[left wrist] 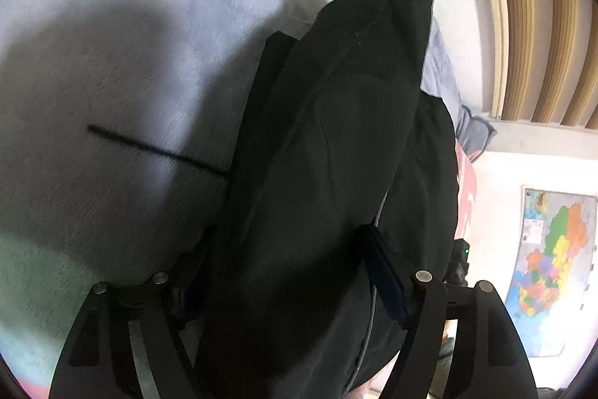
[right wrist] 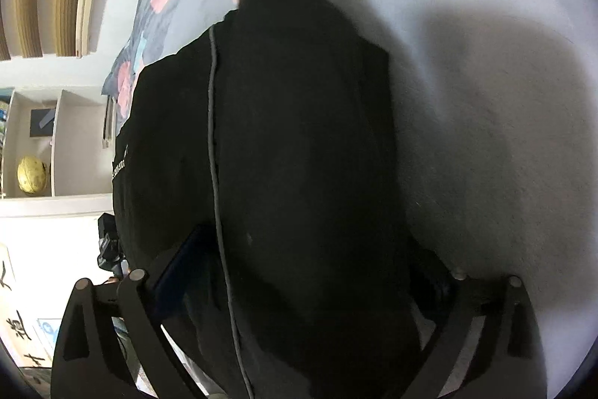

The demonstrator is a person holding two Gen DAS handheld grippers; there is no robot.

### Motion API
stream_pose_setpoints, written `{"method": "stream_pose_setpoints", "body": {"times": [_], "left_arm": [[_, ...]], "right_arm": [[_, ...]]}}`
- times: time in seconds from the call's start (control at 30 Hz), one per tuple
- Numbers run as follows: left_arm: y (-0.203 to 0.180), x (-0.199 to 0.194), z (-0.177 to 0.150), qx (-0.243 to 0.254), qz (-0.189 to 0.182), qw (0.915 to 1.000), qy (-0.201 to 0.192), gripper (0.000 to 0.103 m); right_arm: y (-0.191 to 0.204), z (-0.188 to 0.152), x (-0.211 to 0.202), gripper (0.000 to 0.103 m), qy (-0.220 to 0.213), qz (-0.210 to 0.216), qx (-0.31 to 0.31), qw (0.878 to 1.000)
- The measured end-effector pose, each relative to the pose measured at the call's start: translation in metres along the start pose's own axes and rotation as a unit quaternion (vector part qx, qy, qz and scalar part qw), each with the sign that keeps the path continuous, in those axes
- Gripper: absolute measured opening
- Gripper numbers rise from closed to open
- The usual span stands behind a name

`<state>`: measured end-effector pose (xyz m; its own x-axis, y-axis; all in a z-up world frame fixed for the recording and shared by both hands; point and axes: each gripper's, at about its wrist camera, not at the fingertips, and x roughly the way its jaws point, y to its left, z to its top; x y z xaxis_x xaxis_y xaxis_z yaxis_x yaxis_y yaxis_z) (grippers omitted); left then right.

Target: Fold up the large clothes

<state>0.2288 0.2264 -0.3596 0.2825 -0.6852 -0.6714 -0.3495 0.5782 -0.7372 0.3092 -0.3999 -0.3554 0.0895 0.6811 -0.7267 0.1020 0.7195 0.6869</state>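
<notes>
A large black garment (left wrist: 336,156) hangs bunched between the fingers of my left gripper (left wrist: 317,144), which is shut on it above a grey-blue plush blanket (left wrist: 149,25). The left finger (left wrist: 269,70) shows beside the cloth; the right finger is mostly covered. In the right wrist view the same black garment (right wrist: 291,156), with a grey piped seam (right wrist: 213,137) and small white lettering, fills the space between the fingers of my right gripper (right wrist: 299,230), which is shut on it. Its fingertips are hidden by cloth.
The blanket (right wrist: 486,100) has pink and teal patches. A black line (left wrist: 157,148) crosses it. A slatted wooden wall panel (left wrist: 542,25) and a coloured map (left wrist: 553,268) are at the right. A shelf with a yellow globe (right wrist: 31,174) is at the left.
</notes>
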Motion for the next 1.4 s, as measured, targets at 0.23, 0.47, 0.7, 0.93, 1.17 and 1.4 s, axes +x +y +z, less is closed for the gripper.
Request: {"method": "stream_pose_setpoints", "body": {"times": [0.23, 0.47, 0.7, 0.93, 1.17, 1.4], "left_arm": [[-0.032, -0.008, -0.027, 0.061, 0.012, 0.9962, -0.06, 0.036], [-0.096, -0.056, -0.086, 0.117, -0.045, 0.9855, -0.114, 0.025], [-0.17, -0.104, -0.167, 0.188, -0.075, 0.9684, -0.146, 0.025], [-0.149, -0.148, -0.217, 0.192, -0.088, 0.9672, -0.14, 0.025], [-0.09, -0.114, -0.252, 0.129, -0.055, 0.9873, -0.075, 0.025], [0.025, -0.07, -0.211, -0.03, 0.032, 0.9966, -0.069, 0.043]], "right_arm": [[0.031, -0.013, -0.009, 0.066, -0.023, -0.01, -0.065, 0.998], [0.094, -0.071, -0.059, 0.04, -0.058, 0.008, -0.152, 0.987], [0.15, -0.158, -0.114, 0.038, -0.095, 0.009, -0.206, 0.974], [0.16, -0.224, -0.152, 0.038, -0.103, 0.007, -0.191, 0.976], [0.12, -0.243, -0.124, 0.038, -0.055, -0.043, -0.126, 0.99], [0.031, -0.204, -0.08, 0.046, -0.054, -0.085, 0.007, 0.995]]}}
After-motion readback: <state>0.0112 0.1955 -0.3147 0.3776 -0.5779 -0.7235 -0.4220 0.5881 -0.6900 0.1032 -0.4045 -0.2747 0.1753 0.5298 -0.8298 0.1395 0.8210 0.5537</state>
